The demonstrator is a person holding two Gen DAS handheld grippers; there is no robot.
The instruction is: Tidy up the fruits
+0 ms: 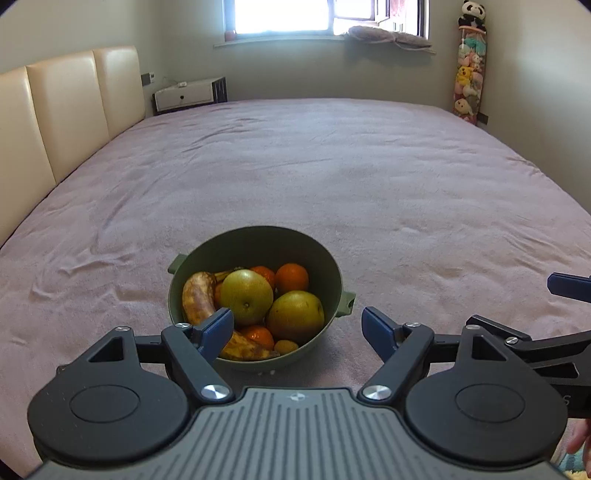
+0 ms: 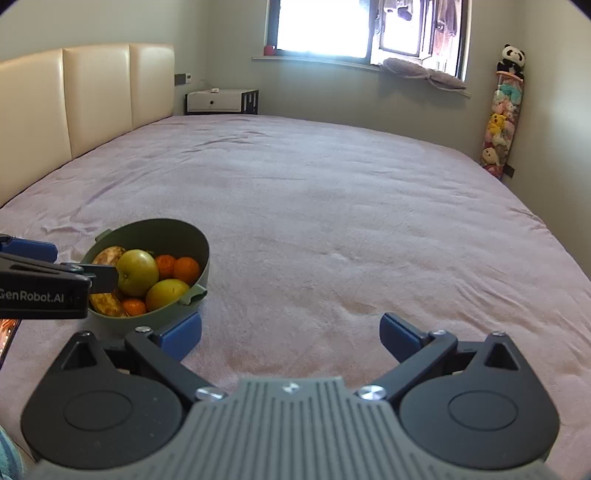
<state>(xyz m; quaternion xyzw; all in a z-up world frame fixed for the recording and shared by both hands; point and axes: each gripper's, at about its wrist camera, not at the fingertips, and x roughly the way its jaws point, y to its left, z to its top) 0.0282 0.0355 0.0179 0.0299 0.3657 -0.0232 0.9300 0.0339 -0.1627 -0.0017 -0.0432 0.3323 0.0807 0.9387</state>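
Here, each part of the scene is being listed in turn.

Bed: a wide bed (image 1: pixel 332 177) with a pale mauve cover is carrying the bowl near its front edge; a cream padded headboard (image 1: pixel 70 110) is running along the left.

Bowl: a green bowl (image 1: pixel 258 243) with two small side handles is sitting upright on the cover, just ahead of the left hand-held gripper and to the left of the right one.

Fruits: two yellow-green pears (image 1: pixel 246 295) are lying on top, one beside the other; oranges (image 1: pixel 291 277) are showing behind and below them; a brown-spotted banana (image 1: pixel 198 297) is leaning along the bowl's left wall, and a second is lying at the front.

Left hand-held gripper (image 1: pixel 297 328): its blue-padded jaws are standing wide apart and gripping nothing; the left pad is hanging over the bowl's near rim, the right pad over the cover outside the bowl.

Right hand-held gripper (image 2: pixel 290 334): its jaws are likewise standing wide apart with only the cover between them; its left pad is hovering just beside the bowl's handle.

Background: a bright window (image 1: pixel 280 16), a white nightstand (image 1: pixel 184 96) and a tall column of plush toys (image 1: pixel 470 74) are standing along the far wall.
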